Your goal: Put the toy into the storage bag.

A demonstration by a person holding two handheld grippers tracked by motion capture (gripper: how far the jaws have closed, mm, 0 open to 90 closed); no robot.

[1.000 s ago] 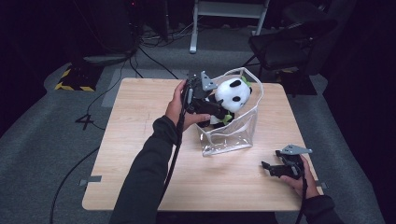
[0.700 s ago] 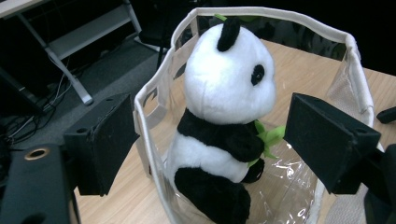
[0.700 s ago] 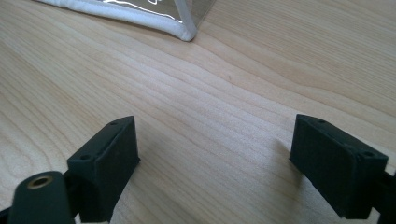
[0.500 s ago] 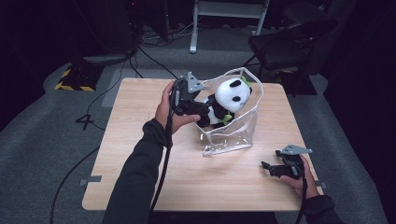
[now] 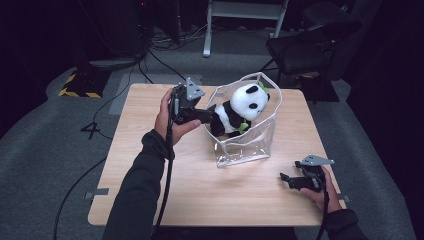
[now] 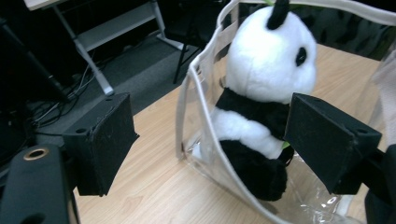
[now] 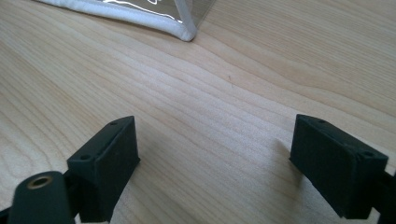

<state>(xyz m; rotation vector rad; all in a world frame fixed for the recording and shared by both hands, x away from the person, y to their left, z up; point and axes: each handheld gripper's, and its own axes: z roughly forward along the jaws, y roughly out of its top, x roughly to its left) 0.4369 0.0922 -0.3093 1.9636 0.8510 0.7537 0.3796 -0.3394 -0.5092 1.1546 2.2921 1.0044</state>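
A black-and-white plush panda (image 5: pixel 239 111) sits upright inside a clear plastic bag with white trim (image 5: pixel 250 147) at the middle back of the wooden table (image 5: pixel 145 170). My left gripper (image 5: pixel 206 116) is just left of the bag's mouth, level with the panda's back. In the left gripper view its jaws stand wide open, and the panda (image 6: pixel 261 88) and the bag's white rim (image 6: pixel 194 102) lie ahead between them. My right gripper (image 5: pixel 289 180) rests open near the front right edge. In the right gripper view it (image 7: pixel 215 158) is over bare wood, with the bag's corner (image 7: pixel 184 30) farther off.
A black chair (image 5: pixel 310 45) and a white metal stand (image 5: pixel 245 10) are on the floor behind the table. Cables and a yellow-and-black striped object (image 5: pixel 77 90) lie at the back left. Bare wood spreads left of and in front of the bag.
My left gripper has drawn back to the left, away from the bag's mouth. The panda stays in the bag. The right gripper has not moved.
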